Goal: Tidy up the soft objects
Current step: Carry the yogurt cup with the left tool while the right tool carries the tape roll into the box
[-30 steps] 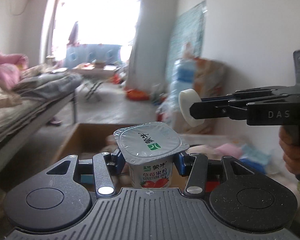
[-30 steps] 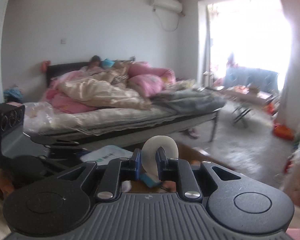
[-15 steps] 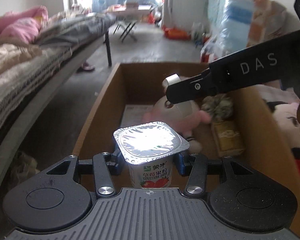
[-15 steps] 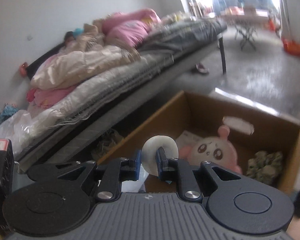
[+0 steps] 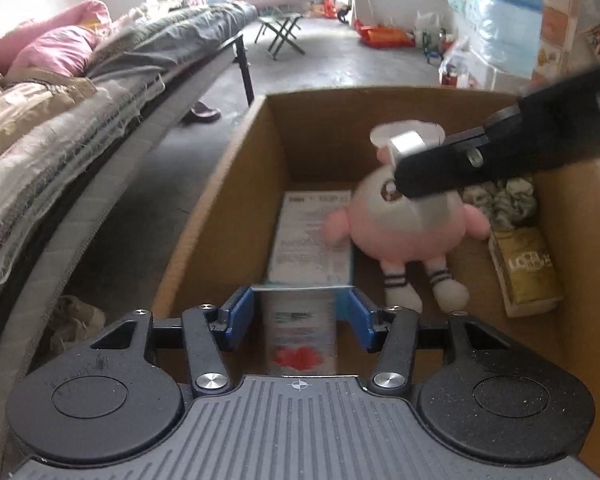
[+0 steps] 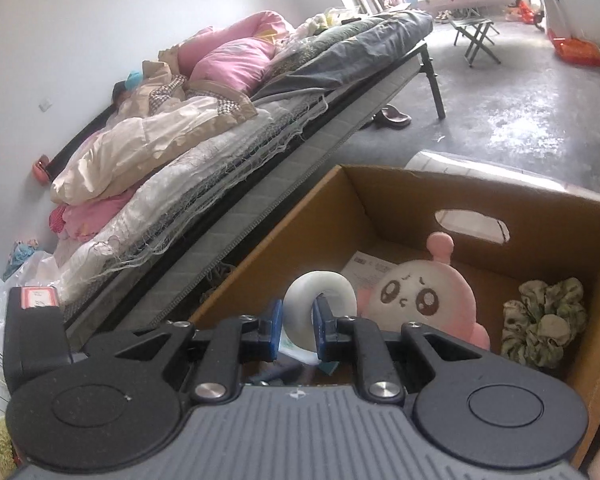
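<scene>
A cardboard box [image 5: 240, 148] on the floor holds a pink plush toy [image 5: 412, 232], a green scrunchie [image 5: 504, 200], a yellow packet [image 5: 528, 268] and a paper sheet [image 5: 312, 236]. My left gripper [image 5: 302, 312] has its blue pads spread at the box's near end; the strawberry yogurt cup [image 5: 302, 332] sits blurred between them, apparently loose. My right gripper [image 6: 298, 324] is shut on a white soft ring [image 6: 320, 304] above the box; it shows from the side in the left wrist view [image 5: 404, 144]. The plush [image 6: 416, 300] and scrunchie [image 6: 548, 324] lie beyond it.
A bed [image 5: 60, 128] with pink and beige bedding runs along the left of the box. A folding stool [image 5: 280, 32] and bags stand farther off on the grey floor. The box's far wall has a handle hole [image 6: 472, 226].
Both grippers have tilted down over the box. The left pads have opened and the yogurt cup has dropped lower between them. The right gripper, still holding the ring, has moved over the plush.
</scene>
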Demonstrator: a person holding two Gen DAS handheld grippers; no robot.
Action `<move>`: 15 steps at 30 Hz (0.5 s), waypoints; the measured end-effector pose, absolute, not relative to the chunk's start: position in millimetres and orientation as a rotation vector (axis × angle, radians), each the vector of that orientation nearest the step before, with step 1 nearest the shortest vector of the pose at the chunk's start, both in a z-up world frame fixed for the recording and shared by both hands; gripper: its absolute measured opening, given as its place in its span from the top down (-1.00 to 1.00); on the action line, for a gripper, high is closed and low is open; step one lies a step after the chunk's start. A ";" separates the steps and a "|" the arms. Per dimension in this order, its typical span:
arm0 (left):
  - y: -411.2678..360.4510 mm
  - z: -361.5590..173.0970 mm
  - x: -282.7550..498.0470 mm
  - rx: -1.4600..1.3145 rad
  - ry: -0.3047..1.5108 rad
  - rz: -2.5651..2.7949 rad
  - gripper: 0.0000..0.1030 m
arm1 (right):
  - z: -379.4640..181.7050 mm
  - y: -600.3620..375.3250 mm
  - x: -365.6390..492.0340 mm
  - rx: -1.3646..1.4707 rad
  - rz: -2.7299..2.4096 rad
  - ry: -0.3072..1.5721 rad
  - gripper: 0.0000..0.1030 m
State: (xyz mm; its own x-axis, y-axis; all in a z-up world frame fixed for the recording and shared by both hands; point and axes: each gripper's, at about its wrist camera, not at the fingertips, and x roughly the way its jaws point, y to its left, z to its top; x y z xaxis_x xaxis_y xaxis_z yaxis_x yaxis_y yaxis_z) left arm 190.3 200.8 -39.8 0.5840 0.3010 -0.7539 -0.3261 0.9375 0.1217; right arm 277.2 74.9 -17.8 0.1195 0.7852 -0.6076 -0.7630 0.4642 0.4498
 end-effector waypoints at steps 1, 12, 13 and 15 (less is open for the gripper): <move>202.2 -37.7 188.0 -0.035 0.865 0.364 -0.01 | -18.2 73.9 277.2 0.027 1.130 0.910 0.65; 211.5 -27.6 167.7 -0.143 0.878 0.354 -0.11 | -18.2 70.2 273.1 0.020 1.095 0.982 0.65; 211.9 -22.9 161.0 -0.160 0.862 0.348 -0.14 | -19.5 71.3 272.4 0.007 1.091 0.999 0.65; 211.8 -15.9 148.9 -0.181 0.829 0.343 -0.24 | -23.2 74.2 270.3 -0.014 1.092 1.045 0.65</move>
State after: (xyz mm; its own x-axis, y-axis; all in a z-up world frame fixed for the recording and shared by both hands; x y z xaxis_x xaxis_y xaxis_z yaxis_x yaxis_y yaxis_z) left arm 148.9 211.8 -15.9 0.6247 0.2266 -0.7473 -0.3667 0.9300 -0.0246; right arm 270.3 74.2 -23.2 0.0590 0.7154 -0.6963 -0.7270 0.5088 0.4611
